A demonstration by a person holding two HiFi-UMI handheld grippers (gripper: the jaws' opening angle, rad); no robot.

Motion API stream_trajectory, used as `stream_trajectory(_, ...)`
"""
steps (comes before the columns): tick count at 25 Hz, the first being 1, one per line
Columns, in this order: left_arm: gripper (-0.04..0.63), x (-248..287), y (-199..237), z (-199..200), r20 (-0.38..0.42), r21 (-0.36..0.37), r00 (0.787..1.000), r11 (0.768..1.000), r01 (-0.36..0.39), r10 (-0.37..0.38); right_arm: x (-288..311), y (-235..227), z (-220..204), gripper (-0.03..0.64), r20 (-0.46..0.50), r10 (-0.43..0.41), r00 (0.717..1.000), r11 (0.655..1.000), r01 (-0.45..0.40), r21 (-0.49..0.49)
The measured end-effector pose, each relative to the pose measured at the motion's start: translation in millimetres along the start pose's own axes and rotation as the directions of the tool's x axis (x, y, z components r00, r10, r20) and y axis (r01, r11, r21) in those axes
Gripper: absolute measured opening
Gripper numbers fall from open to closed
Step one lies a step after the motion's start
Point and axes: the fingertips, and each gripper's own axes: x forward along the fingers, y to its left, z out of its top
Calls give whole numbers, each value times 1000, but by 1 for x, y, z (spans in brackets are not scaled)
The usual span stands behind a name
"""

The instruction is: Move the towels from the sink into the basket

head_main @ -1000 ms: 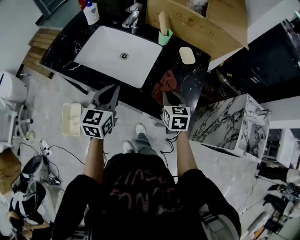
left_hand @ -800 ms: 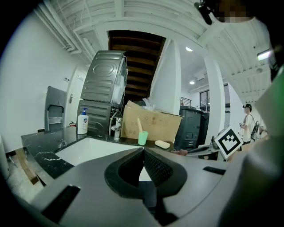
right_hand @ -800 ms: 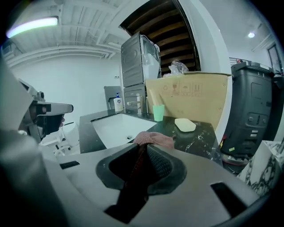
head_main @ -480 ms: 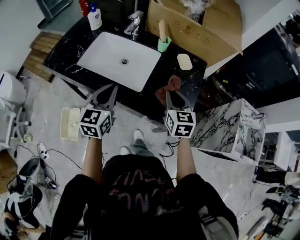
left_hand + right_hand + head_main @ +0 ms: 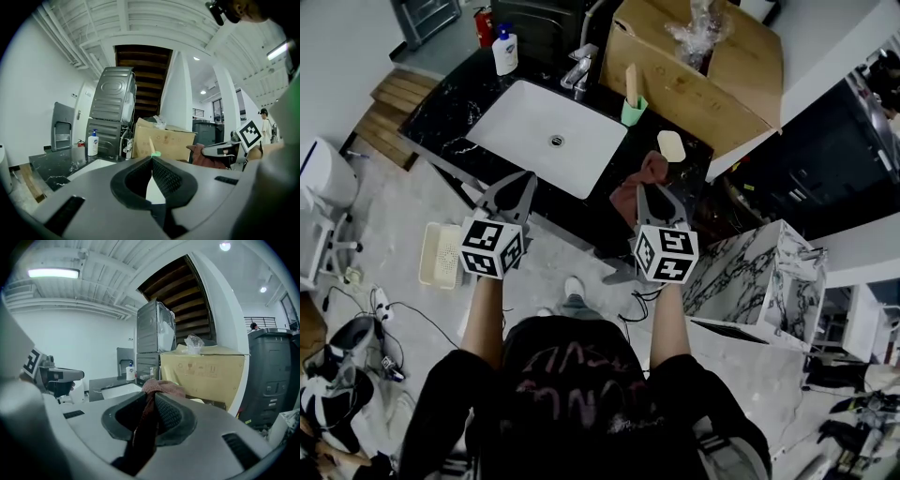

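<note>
Right tongs (image 5: pixel 650 190) are pinching the red towel (image 5: pixel 637 174), seemingly soft and light, at a bunched fold; left tongs (image 5: pixel 521 180) sitting closed, empty.

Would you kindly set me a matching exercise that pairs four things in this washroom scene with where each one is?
Things:
1. red towel
2. basket
3. pump bottle
4. green cup

Places:
A. on the floor
B. at the back of the counter, left of the tap
C. clamped in the right gripper
D. on the counter, right of the sink

Pairs: 1-C, 2-A, 3-B, 4-D
</note>
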Motion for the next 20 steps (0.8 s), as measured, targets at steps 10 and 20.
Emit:
stream_trajectory(10,6,-15,23,4,12,-7,996,996,-89,89,25,30,15,71,14,103,995,994,-102,-37)
stream_trajectory(20,6,-74,79,-5,3,-34,954,953,-301,301,68,110,28,71,15,320,947,944,-318,-84)
